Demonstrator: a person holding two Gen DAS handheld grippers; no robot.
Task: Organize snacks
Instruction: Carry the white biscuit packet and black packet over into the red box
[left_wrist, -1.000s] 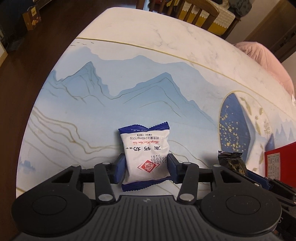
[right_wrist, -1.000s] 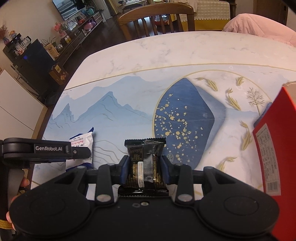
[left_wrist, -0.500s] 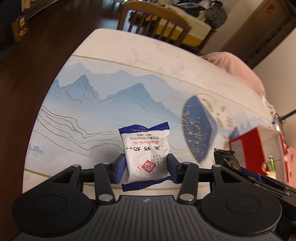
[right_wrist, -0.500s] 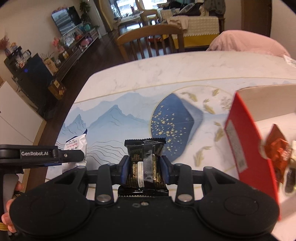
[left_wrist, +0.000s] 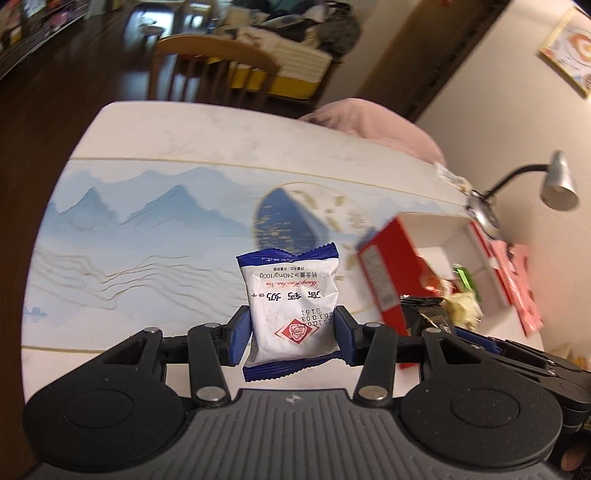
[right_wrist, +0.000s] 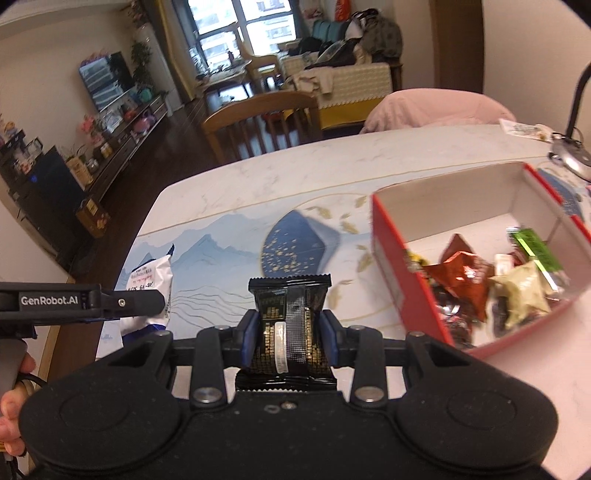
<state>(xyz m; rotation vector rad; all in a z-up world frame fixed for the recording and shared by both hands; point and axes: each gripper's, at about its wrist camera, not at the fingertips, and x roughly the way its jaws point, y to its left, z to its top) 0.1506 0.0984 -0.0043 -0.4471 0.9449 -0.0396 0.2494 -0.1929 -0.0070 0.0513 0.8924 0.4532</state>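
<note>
Two snack packets are held clear of the table (left_wrist: 155, 206), one in each gripper. The left gripper (left_wrist: 291, 334) is clamped on a white packet with blue ends (left_wrist: 293, 306), pinched across its lower half by the blue pads (left_wrist: 236, 334) and carried upright with its print upside down. The right gripper (right_wrist: 289, 338) is closed on a black packet with gold print (right_wrist: 290, 325), likewise held upright between its pads (right_wrist: 248, 338). Seen from the right wrist view, the left gripper and its packet are positioned to the left, at about the same height. Beyond and to the right, an open red box (right_wrist: 402, 280) with a white interior is set on the table; assorted wrapped snacks (right_wrist: 461, 277) are piled at its near end, among them red, pale green and bright green wrappers. A desk lamp base (right_wrist: 570, 158) is placed just behind the box. Further back, a wooden chair (right_wrist: 258, 125) is drawn up to the far table edge, and a pink cushion (right_wrist: 436, 109) is noted beside it.
</note>
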